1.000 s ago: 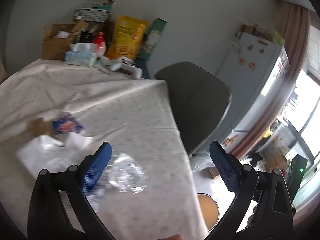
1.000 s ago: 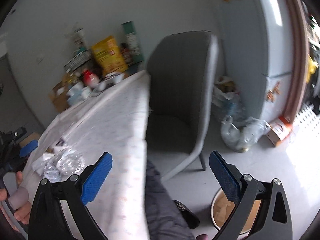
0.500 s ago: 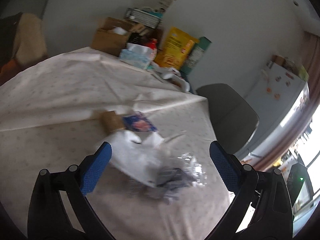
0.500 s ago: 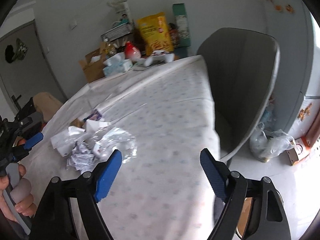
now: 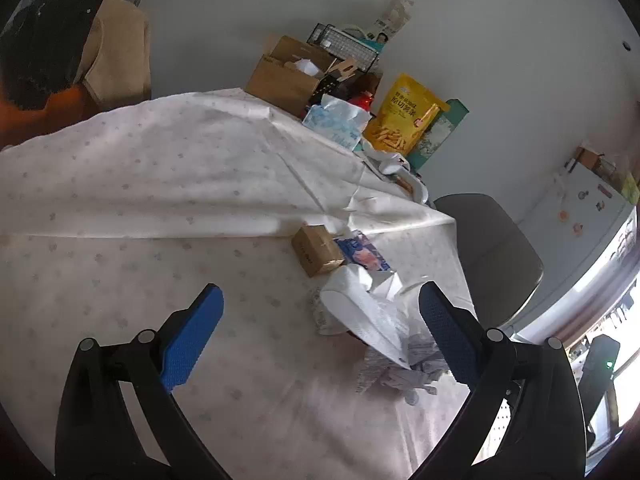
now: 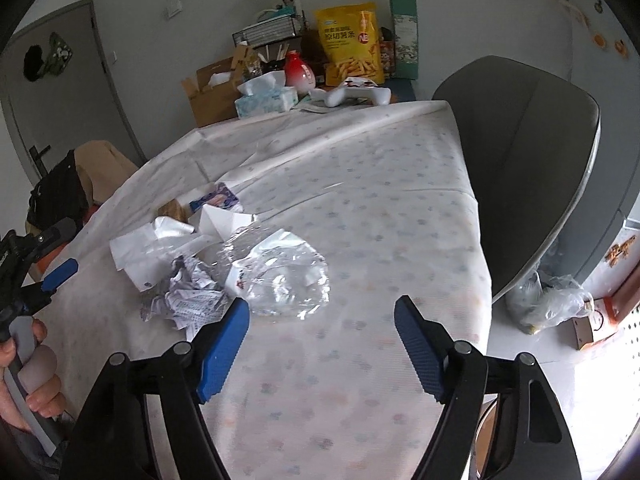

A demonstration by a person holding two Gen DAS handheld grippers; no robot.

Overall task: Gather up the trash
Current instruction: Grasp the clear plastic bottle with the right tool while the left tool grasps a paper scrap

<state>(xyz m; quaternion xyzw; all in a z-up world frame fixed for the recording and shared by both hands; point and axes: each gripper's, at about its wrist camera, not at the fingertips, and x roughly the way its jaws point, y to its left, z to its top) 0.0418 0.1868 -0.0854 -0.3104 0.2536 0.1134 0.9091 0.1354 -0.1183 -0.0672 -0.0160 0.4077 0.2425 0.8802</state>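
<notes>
A heap of trash lies on the white dotted tablecloth (image 6: 360, 208): a clear crumpled plastic bag (image 6: 280, 272), crumpled printed paper (image 6: 188, 296), white paper sheets (image 6: 140, 252), a blue wrapper (image 6: 216, 200) and a small brown box (image 5: 316, 250). The white paper (image 5: 360, 308), the printed paper (image 5: 404, 372) and the blue wrapper (image 5: 364, 252) also show in the left wrist view. My right gripper (image 6: 320, 340) is open and empty, just short of the plastic bag. My left gripper (image 5: 320, 332) is open and empty, left of the heap; it also shows in the right wrist view (image 6: 48, 276).
At the table's far end stand a cardboard box (image 6: 208, 92), a tissue pack (image 6: 264, 98), a yellow snack bag (image 6: 352, 44), a red bottle (image 6: 298, 70) and a green carton (image 6: 404, 34). A grey chair (image 6: 528, 168) stands right of the table. Plastic bags (image 6: 552, 300) lie on the floor.
Both grippers have swung left from the chair and floor toward the table, and the trash heap now lies in front of them. The right jaws have narrowed a little; both stay open.
</notes>
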